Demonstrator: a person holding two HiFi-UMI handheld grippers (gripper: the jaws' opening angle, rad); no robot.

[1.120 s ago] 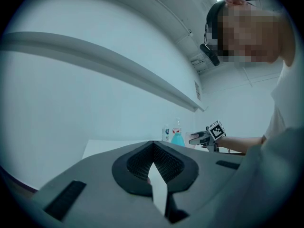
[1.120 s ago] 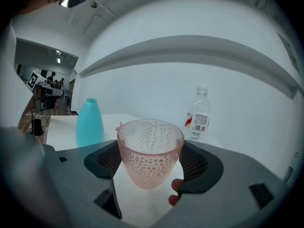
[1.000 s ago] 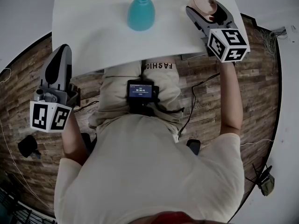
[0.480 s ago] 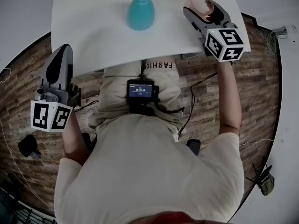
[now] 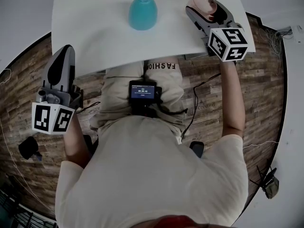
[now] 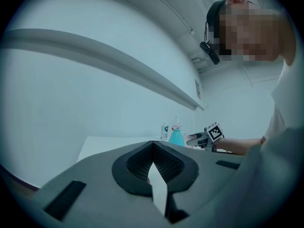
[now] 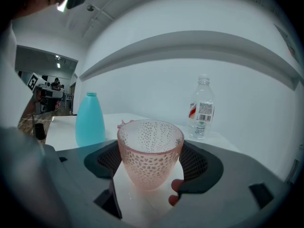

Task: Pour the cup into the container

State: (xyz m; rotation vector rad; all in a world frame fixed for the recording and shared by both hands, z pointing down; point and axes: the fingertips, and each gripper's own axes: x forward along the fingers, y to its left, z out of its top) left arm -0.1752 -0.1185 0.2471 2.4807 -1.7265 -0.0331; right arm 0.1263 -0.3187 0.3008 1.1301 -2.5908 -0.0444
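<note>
1. A white worktop (image 5: 95,37) is set against a plain pale wall, and a wooden floor (image 5: 23,89) is seen below its near edge.
2. The pink dimpled cup (image 7: 150,151) is pinched by its sides between the pads of the right hand-held gripper (image 5: 207,8), at the right end of the worktop. It is kept upright, presumably so that nothing is spilled before the pour. Its contents cannot be made out, nor whether its base is lifted or rests on the surface.
3. The teal bottle-shaped container (image 5: 143,12) is stood near the middle of the worktop, well apart from the cup and to its left, with its narrow neck turned upward to receive the pour.
4. A clear water bottle (image 7: 201,109) is stood behind the cup to the right, off the line between cup and container.
5. The left hand-held gripper (image 6: 152,146) is held off the worktop, over the floor, with its jaws pressed together on nothing. It is judged to be parked aside, since one gripper is enough for the cup.
6. The grasp is judged made and the carry to the container not yet done. Careful alignment will be called for by the narrow neck.
</note>
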